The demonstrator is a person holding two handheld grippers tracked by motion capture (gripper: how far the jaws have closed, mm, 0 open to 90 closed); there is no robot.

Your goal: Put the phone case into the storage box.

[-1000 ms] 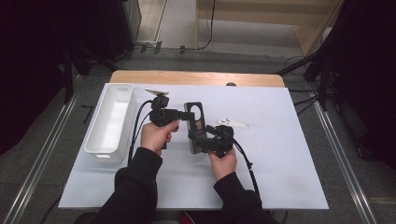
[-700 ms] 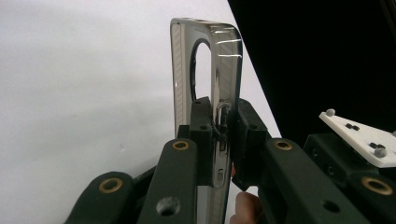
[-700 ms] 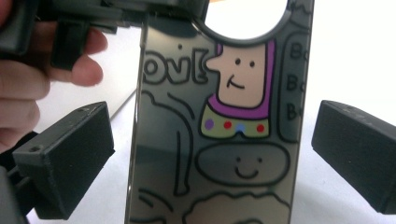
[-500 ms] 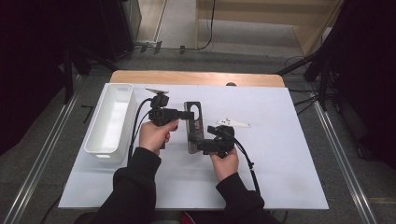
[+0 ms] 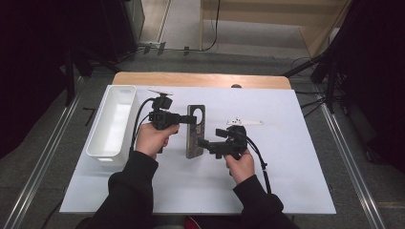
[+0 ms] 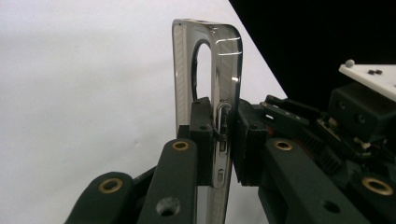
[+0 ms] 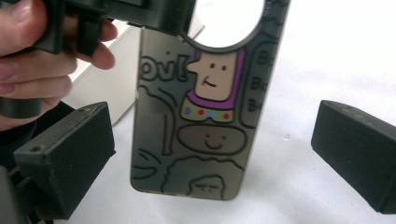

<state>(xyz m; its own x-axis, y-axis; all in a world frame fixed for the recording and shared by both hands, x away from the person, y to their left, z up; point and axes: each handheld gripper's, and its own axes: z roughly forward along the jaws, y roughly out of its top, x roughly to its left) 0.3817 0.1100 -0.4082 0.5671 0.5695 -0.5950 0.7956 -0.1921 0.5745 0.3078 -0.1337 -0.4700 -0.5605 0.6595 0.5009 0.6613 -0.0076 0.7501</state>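
The left gripper (image 5: 187, 119) is clamped on the phone case (image 5: 195, 131), pinching its side edge near the camera cutout, same grip as a second ago. Not much has changed since then: both hands sit in about the same spots, and the case hangs over the middle of the white sheet (image 5: 296, 176) just like before. The right gripper (image 5: 206, 143) has its jaws spread wide on either side of the case's lower half, pads clear of it.

Pose-wise, the left hand (image 5: 152, 138) comes in from the left with its gripper pointing right, level with the table. The right hand (image 5: 240, 164) sits lower right, its gripper aimed left at the case.

The sheet covers a wooden table (image 5: 200, 79), with a white bin (image 5: 113, 124) along its left side. Grey floor and black curtains surround the table. A small white part (image 5: 244, 122) lies just behind the right gripper.
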